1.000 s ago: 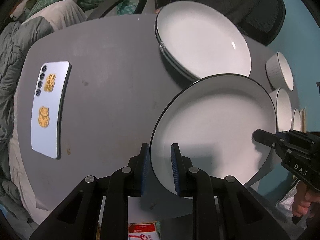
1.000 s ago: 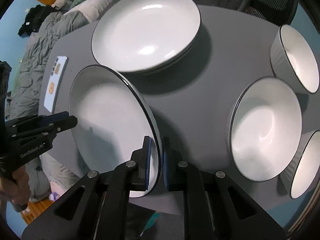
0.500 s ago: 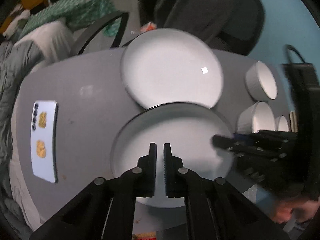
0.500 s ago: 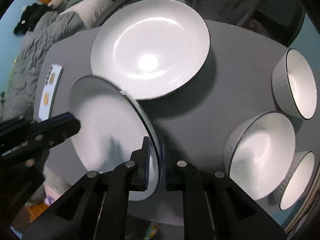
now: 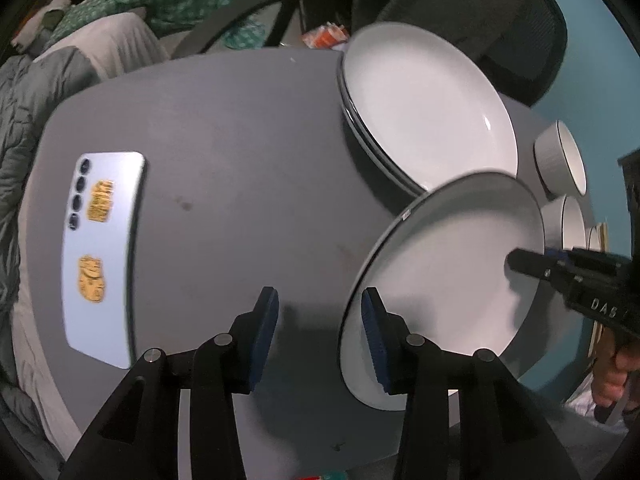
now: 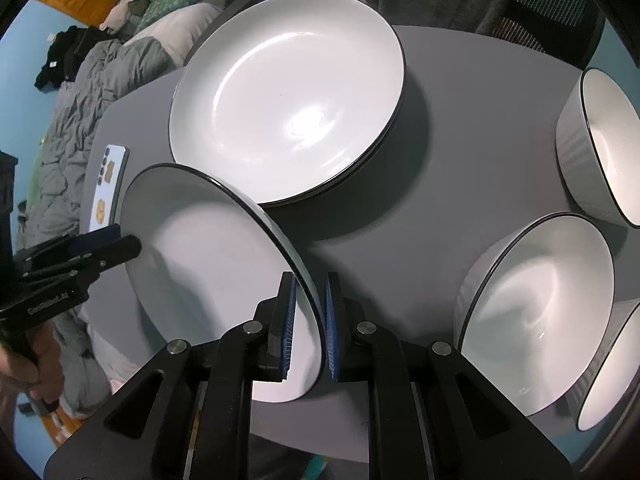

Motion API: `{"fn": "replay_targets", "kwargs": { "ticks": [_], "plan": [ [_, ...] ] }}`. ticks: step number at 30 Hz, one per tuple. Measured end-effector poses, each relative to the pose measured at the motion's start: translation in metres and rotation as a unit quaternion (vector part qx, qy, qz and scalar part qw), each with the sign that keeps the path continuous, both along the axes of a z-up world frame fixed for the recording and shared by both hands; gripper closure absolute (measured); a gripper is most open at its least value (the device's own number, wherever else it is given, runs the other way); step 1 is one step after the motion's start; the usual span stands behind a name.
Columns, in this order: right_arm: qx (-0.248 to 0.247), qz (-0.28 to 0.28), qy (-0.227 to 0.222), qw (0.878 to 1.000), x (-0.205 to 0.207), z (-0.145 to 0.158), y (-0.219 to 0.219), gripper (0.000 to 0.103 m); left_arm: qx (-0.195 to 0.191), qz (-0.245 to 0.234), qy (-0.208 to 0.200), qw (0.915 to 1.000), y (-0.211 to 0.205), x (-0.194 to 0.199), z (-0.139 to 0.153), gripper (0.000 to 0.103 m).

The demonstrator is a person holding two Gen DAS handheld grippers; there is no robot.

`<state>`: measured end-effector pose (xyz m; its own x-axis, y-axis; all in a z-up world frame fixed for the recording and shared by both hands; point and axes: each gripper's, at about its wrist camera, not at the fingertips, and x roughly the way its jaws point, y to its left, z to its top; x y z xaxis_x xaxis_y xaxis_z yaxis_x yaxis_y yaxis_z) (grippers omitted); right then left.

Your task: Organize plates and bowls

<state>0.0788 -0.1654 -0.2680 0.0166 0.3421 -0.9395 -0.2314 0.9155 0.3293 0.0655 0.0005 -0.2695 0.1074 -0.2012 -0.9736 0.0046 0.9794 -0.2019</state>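
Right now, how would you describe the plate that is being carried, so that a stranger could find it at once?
Start at the grey round table, then the stack of white black-rimmed plates at its far side. In front of it one white black-rimmed plate hangs tilted above the table, its rim clamped by the right gripper; all others lie flat.

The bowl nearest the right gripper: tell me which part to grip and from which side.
Grip the bowl by its thin black-edged rim, coming from above on the side nearest the right gripper, one of the fingers inside and one outside. It stands upright and open-topped, its wall too wide to span; neighbouring bowls crowd its far sides.
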Motion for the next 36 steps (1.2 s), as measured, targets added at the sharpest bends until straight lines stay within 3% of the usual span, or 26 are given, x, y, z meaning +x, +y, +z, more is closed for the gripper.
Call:
{"fn": "replay_targets", "kwargs": {
  "ticks": [13,17,24,28,36],
  "plan": [
    [0.035,-0.007,-0.002,0.999,-0.008,-0.007,-0.016,0.09,-0.051,0.007,0.016,0.9986,-0.017,0.001,-0.02,0.061],
    [0.048,-0.002,-0.005,0.999,-0.01,-0.01,-0.015,0.085,-0.068,0.01,0.019,0.9975,-0.022,0.004,-0.022,0.063],
    [0.053,-0.004,-0.011,0.999,-0.007,-0.009,-0.015,0.085,-0.068,0.018,0.025,0.9972,-0.023,-0.001,-0.02,0.064],
    [0.06,-0.02,0.012,0.998,-0.006,-0.01,-0.021,0.085,-0.071,0.034,0.042,0.996,-0.022,0.001,-0.02,0.065],
    [0.058,-0.023,0.015,0.998,0.004,0.011,-0.024,0.089,-0.063,0.043,0.035,0.9965,-0.023,0.012,0.006,0.067]
  ]
}}
